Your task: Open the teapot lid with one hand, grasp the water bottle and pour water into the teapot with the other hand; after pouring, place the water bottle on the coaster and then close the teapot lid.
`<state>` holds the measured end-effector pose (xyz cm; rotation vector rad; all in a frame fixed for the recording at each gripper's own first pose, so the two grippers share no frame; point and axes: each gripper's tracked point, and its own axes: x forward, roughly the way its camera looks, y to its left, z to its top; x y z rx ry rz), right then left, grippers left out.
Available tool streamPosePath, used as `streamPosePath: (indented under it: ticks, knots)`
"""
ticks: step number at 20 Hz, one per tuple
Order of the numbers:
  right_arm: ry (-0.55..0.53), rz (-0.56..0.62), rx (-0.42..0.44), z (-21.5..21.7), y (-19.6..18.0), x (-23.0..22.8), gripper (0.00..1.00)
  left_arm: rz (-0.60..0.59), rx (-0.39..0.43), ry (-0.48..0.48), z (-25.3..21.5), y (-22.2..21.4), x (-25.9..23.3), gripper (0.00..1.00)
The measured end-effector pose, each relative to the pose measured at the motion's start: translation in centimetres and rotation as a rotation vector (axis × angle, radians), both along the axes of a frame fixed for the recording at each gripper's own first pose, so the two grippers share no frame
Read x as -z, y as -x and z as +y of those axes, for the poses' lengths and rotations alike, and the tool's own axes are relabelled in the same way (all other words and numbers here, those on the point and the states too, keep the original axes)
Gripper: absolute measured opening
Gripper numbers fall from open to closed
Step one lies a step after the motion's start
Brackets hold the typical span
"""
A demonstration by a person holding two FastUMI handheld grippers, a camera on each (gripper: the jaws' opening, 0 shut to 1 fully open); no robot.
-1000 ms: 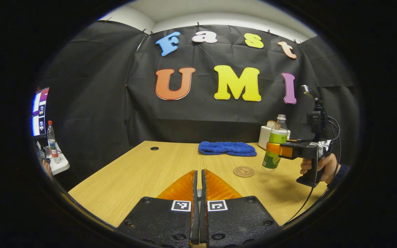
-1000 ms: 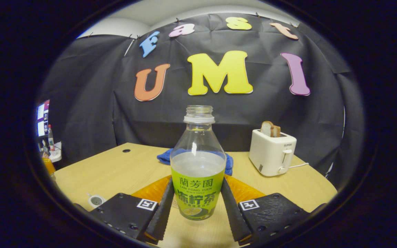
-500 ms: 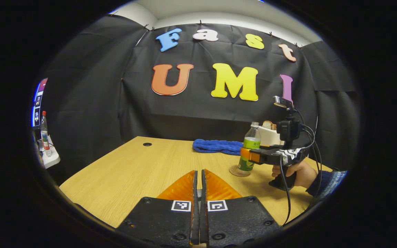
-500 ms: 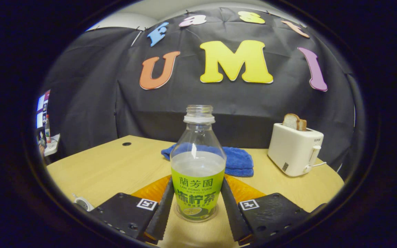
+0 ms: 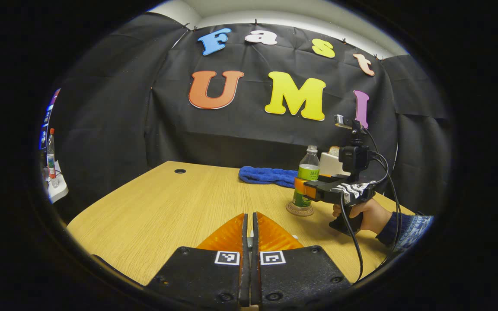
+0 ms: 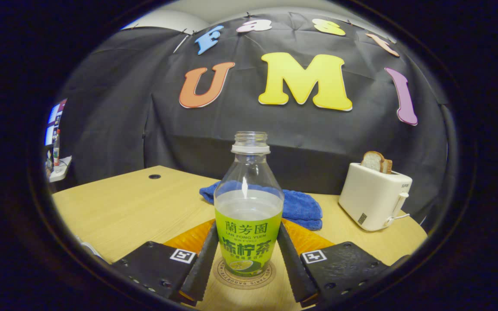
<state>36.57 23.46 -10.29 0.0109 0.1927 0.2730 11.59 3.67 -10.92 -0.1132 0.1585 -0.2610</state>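
A clear water bottle (image 6: pixel 249 207) with a green label and no cap stands upright on the round brown coaster (image 6: pixel 264 275). My right gripper (image 6: pixel 247 229) is shut on it, one finger pressed to each side of the label. In the left gripper view the same bottle (image 5: pixel 308 172) sits on the coaster (image 5: pixel 299 211) at mid-right, with the right gripper (image 5: pixel 301 188) around it and a hand (image 5: pixel 359 214) on its handle. My left gripper (image 5: pixel 249 218) hovers over the near table, fingers shut with only a thin grey sliver between them that I cannot identify.
A folded blue cloth (image 6: pixel 303 204) lies behind the bottle. A white toaster (image 6: pixel 374 196) holding bread stands at the back right. The wooden table (image 5: pixel 167 207) has a cable hole (image 5: pixel 180 171) at its far left. A side shelf with another bottle (image 5: pixel 50 160) stands off the table's left.
The right gripper carried the bottle left and down from beside the coaster and set it on the coaster. The left gripper stayed shut, its view drifting slightly.
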Motion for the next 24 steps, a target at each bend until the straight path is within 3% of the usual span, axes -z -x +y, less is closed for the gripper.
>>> streamPosePath:
  ticks: [8, 13, 19, 24]
  knots:
    - [-0.082, 0.005, -0.040, -0.6, 1.3, -1.4, 0.89, -0.038, -0.017, -0.024, 0.0, 0.0, -0.9, 0.04]
    - [-0.105, -0.020, 0.017, -3.6, 3.4, -2.6, 0.95, -0.056, -0.014, -0.029, -0.7, 0.2, -1.4, 0.04]
    - [-0.162, 0.019, 0.108, -8.5, 8.5, -1.3, 0.95, -0.099, 0.068, 0.019, -3.9, 0.1, -2.5, 0.04]
    - [-0.128, -0.021, 0.095, -10.6, 13.4, -0.5, 0.96, -0.119, 0.037, 0.035, -3.7, -2.4, -2.0, 0.04]
